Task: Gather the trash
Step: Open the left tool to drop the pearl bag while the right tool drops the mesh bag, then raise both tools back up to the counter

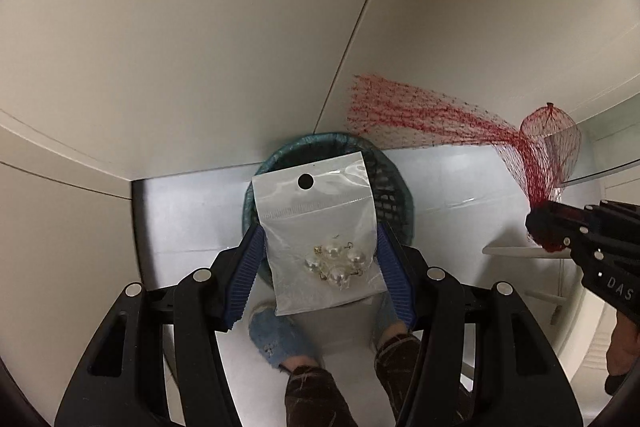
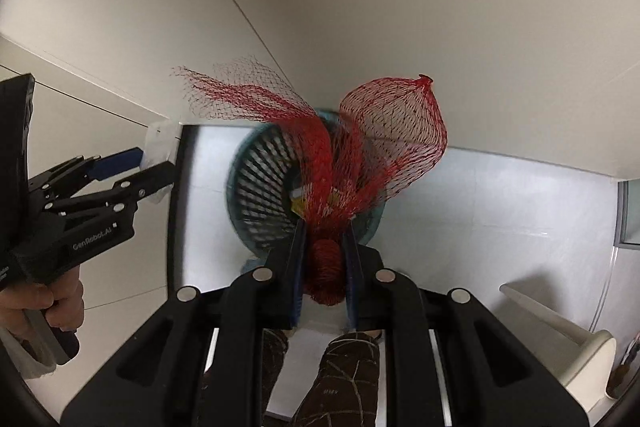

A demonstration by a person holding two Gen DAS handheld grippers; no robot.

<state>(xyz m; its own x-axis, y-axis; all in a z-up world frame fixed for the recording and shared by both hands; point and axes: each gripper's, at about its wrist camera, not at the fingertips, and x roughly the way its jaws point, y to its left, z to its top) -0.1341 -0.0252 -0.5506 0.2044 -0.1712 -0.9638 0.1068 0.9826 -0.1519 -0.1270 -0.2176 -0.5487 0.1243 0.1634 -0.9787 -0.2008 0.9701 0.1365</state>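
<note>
My left gripper (image 1: pixel 320 247) points down and is shut on a clear zip bag (image 1: pixel 316 219) holding several pearl beads (image 1: pixel 334 261), its blue pads pressing the bag's two side edges. Below it stands a round teal slatted trash basket (image 1: pixel 394 195) on the pale floor. My right gripper (image 2: pixel 325 227) is shut on a bunched red mesh net (image 2: pixel 384 143), which fans upward over the same basket (image 2: pixel 260 187). In the left wrist view the right gripper (image 1: pixel 552 231) shows at the right with the red net (image 1: pixel 420 115) trailing from it. The left gripper (image 2: pixel 158 167) appears at the left of the right wrist view.
The basket stands in a corner where pale cabinet or wall panels (image 1: pixel 200 47) meet. The person's feet in blue slippers (image 1: pixel 276 335) and patterned trousers (image 2: pixel 348 379) are just below the grippers. A white stand or stool leg (image 2: pixel 560 327) is on the floor at right.
</note>
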